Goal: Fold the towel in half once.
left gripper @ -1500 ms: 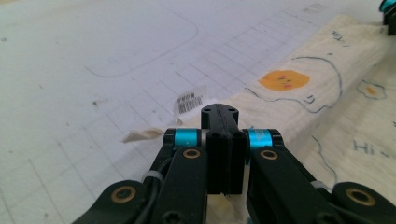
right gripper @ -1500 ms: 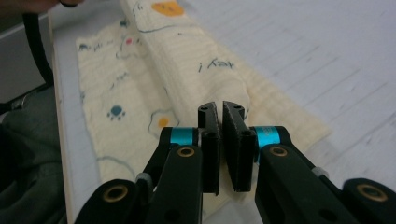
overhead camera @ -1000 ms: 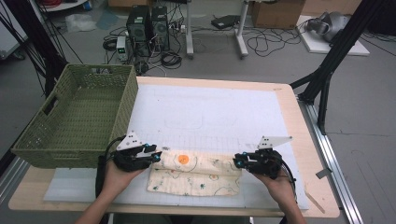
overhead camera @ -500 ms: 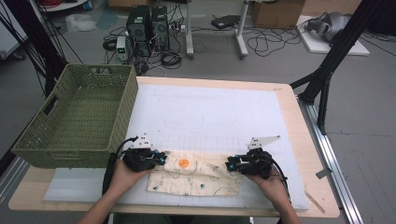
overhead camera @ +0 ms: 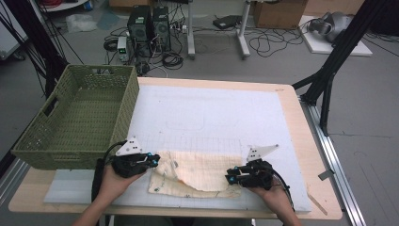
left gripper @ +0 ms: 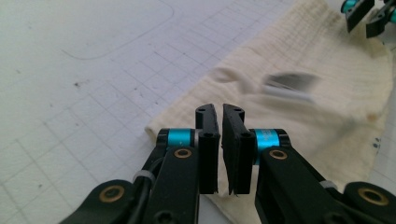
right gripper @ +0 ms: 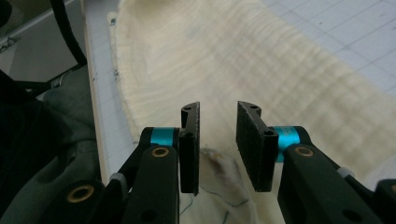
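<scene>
Cream cloth (overhead camera: pixel 195 172), crumpled, lies at lower centre of the high view, on a white gridded mat (overhead camera: pixel 211 113) atop the wooden desk (overhead camera: pixel 301 117). Left claw (overhead camera: pixel 151 159), at lower left, sits at the cloth's left edge; in the left gripper view its jaws have just closed to a thin slit, w/ the cloth's edge (left gripper: pixel 327 107) under & beyond them, and it's unclear whether any fabric is pinched. Right claw (overhead camera: pixel 231 177), lower right, sits at the cloth's right end; in the right gripper view its jaws stand apart w/ a bunched fold of cloth (right gripper: pixel 219 163) between them, pads not pressing it. Green woven basket (overhead camera: pixel 80 117) stands at left of frame, partly over the desk edge, apart from the cloth.
</scene>
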`<state>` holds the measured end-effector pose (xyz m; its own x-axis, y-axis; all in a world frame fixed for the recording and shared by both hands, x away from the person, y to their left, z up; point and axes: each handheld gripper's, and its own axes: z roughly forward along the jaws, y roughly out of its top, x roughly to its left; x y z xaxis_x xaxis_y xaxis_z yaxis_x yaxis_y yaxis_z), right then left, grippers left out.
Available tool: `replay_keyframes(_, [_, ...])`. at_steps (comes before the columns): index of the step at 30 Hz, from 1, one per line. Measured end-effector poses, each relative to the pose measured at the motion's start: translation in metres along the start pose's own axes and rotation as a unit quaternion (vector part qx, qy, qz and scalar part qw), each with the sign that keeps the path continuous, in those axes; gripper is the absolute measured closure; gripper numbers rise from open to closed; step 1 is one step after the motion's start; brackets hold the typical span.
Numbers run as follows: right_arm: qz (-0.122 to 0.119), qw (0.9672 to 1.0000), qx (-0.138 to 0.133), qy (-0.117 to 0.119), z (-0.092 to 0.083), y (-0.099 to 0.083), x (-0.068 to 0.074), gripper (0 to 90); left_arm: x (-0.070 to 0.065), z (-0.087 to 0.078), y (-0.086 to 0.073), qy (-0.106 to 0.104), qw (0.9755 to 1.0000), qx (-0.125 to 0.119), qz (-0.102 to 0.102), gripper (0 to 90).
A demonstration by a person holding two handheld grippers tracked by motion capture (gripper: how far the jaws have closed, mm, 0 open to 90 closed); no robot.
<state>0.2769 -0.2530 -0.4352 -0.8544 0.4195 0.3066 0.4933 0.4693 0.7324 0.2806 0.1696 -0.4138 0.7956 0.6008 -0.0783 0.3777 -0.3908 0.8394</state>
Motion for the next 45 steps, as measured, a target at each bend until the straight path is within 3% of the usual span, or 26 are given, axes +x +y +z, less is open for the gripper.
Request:
replay_keyframes(4, [-0.003,1.0000,-0.006,0.004,-0.006,-0.002,0.007,70.9,0.001,-0.002,0.006,0.005,1.0000,-0.006,0.000,79.7])
replay_keyframes(10, [-0.016,0.9990,-0.039,-0.016,-0.022,0.009,0.010,70.3,0.000,0.009,0.008,0.008,1.0000,-0.001,0.001,76.5])
replay_keyframes(19, [-0.007,0.9977,-0.021,-0.065,-0.020,0.001,-0.007,67.3,0.008,0.028,0.002,0.033,0.9993,0.011,-0.011,67.0])
replay_keyframes(21, [-0.008,0.9983,-0.012,-0.057,-0.019,-0.002,-0.008,66.3,0.010,0.030,0.001,0.037,0.9991,0.015,-0.014,65.7])
replay_keyframes(24, [-0.033,0.9988,-0.002,-0.037,-0.019,-0.006,0.000,66.4,0.010,0.033,-0.002,0.039,0.9989,0.022,-0.013,65.7])
replay_keyframes(28, [-0.048,0.9987,0.013,-0.012,-0.014,-0.010,0.009,66.3,0.009,0.042,-0.004,0.050,0.9978,0.042,-0.009,68.7])
replay_keyframes(33, [-0.078,0.9954,0.056,0.009,0.001,-0.014,0.012,67.4,0.007,0.048,-0.004,0.068,0.9962,0.055,0.005,77.2])
replay_keyframes(38, [-0.083,0.9945,0.063,0.011,0.002,-0.011,0.010,88.6,0.010,0.048,-0.003,0.072,0.9958,0.057,0.003,87.6])
replay_keyframes(42, [-0.085,0.9955,0.038,0.018,-0.005,-0.003,0.011,89.0,0.010,0.044,-0.001,0.073,0.9961,0.048,-0.004,88.1])
replay_keyframes(45, [-0.095,0.9948,0.035,0.015,-0.009,0.002,0.015,89.1,0.010,0.043,0.000,0.075,0.9961,0.046,-0.006,88.1])
